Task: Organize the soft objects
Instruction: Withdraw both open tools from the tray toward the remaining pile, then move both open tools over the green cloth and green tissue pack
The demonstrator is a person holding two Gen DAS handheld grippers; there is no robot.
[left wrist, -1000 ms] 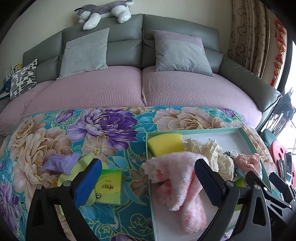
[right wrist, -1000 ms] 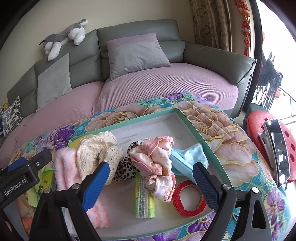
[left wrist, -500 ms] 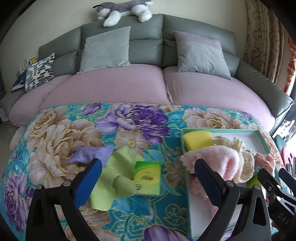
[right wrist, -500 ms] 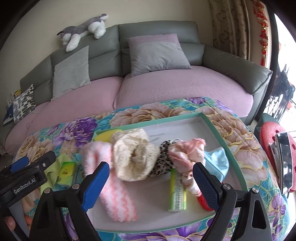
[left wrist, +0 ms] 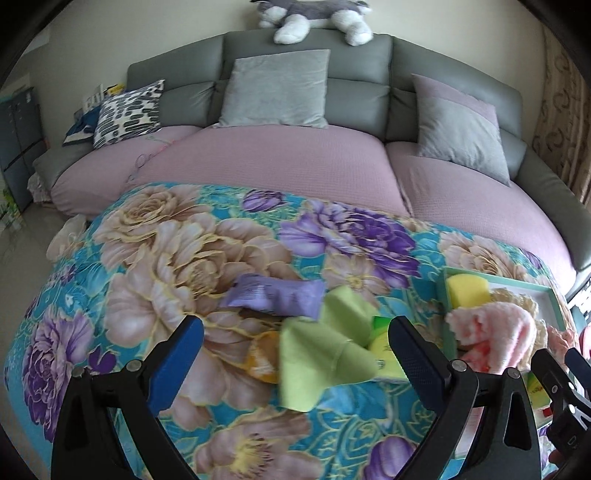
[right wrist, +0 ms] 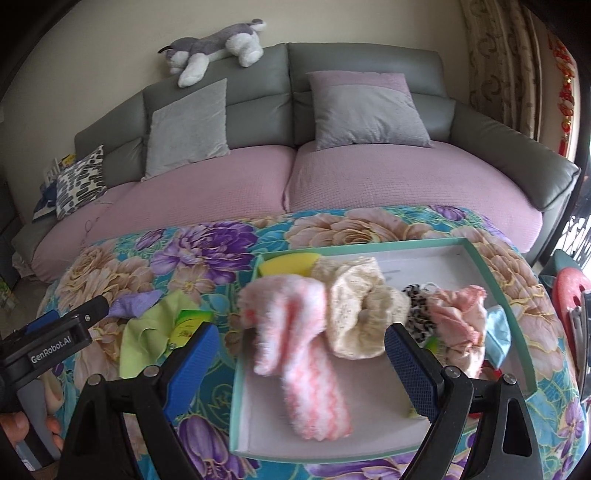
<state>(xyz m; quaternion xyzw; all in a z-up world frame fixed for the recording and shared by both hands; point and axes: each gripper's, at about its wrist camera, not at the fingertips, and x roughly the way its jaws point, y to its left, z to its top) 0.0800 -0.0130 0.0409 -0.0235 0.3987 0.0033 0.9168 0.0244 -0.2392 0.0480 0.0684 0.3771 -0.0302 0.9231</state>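
A teal-rimmed white tray (right wrist: 513, 314) on the floral quilt holds a fluffy pink sock (right wrist: 295, 339), a cream lace piece (right wrist: 358, 306), a yellow sponge (right wrist: 284, 264), a leopard scrunchie (right wrist: 417, 314), a pink cloth (right wrist: 461, 317) and a blue mask (right wrist: 498, 336). Left of the tray lie a green cloth (left wrist: 317, 358), a purple packet (left wrist: 273, 295) and a green tissue pack (right wrist: 190, 325). My left gripper (left wrist: 295, 365) is open and empty above the green cloth. My right gripper (right wrist: 299, 369) is open and empty above the pink sock.
The floral quilt (left wrist: 166, 251) covers the low table in front of a sofa with a pink seat cover (left wrist: 295, 162) and grey cushions. A plush husky (left wrist: 314, 14) lies on the sofa back. A red stool (right wrist: 569, 295) stands at the right.
My left gripper has swung left, from over the tray to over the green cloth and purple packet. My right gripper has shifted left, from the pink cloth toward the pink sock.
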